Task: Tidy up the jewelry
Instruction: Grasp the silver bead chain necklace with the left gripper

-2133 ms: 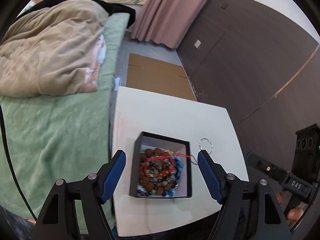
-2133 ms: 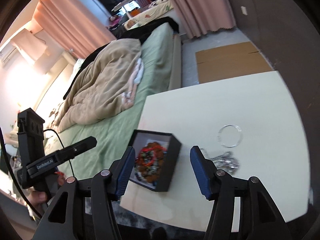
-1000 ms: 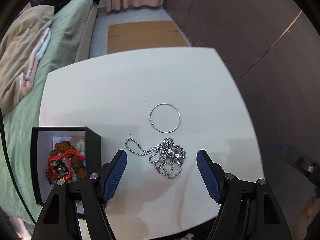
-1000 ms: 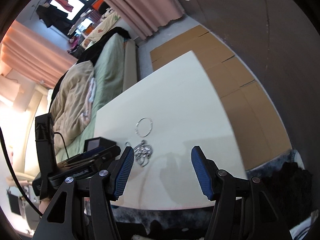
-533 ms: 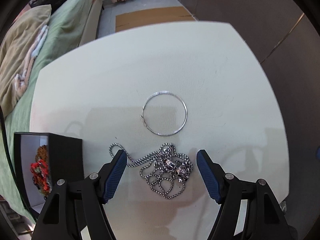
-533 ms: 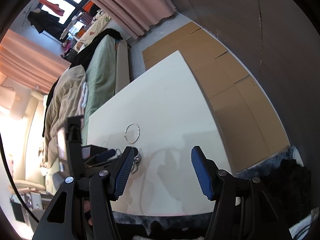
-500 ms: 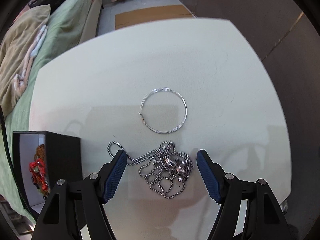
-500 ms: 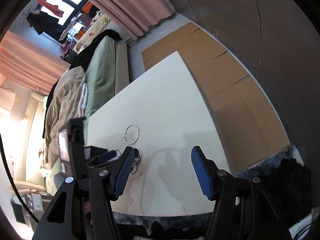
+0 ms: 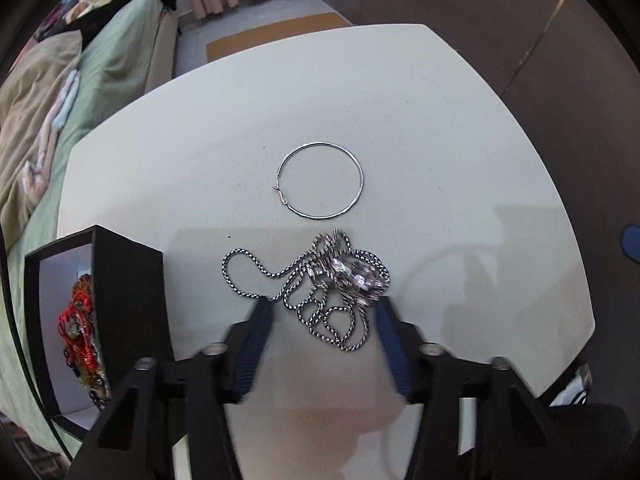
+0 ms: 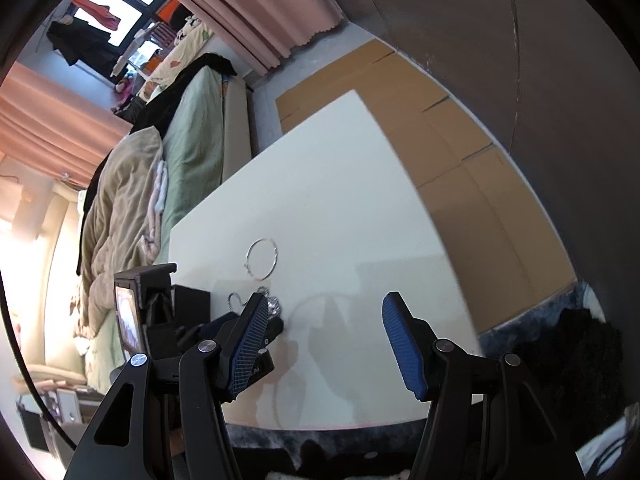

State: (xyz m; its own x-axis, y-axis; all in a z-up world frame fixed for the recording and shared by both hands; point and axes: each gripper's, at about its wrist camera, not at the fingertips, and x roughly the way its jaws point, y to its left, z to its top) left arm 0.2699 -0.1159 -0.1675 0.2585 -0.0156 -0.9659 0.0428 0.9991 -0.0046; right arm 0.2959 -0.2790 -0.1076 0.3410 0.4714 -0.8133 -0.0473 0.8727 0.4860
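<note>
A tangled silver chain necklace [image 9: 320,280] lies on the white table [image 9: 440,140]. My left gripper [image 9: 322,312] is open, low over the table, its blue pads either side of the chain's near end. A thin silver hoop [image 9: 320,184] lies just beyond the chain. A black jewelry box [image 9: 128,300] holding red and brown beaded bracelets [image 9: 80,320] stands at the left. My right gripper [image 10: 324,312] is open and empty above the table's near edge. The right wrist view also shows the hoop [image 10: 262,258], part of the chain [image 10: 274,300] and the left gripper's body.
A bed with green sheet [image 9: 100,60] and beige duvet [image 10: 120,208] lies left of the table. Flattened cardboard [image 10: 460,140] covers the floor beyond and right of the table. A dark wall [image 10: 520,40] runs along the right. A dark rug [image 10: 540,320] lies at the table's near right corner.
My left gripper has moved from over the box to the right and down onto the chain, and its jaws have narrowed a little. The right gripper swung away to the right and holds.
</note>
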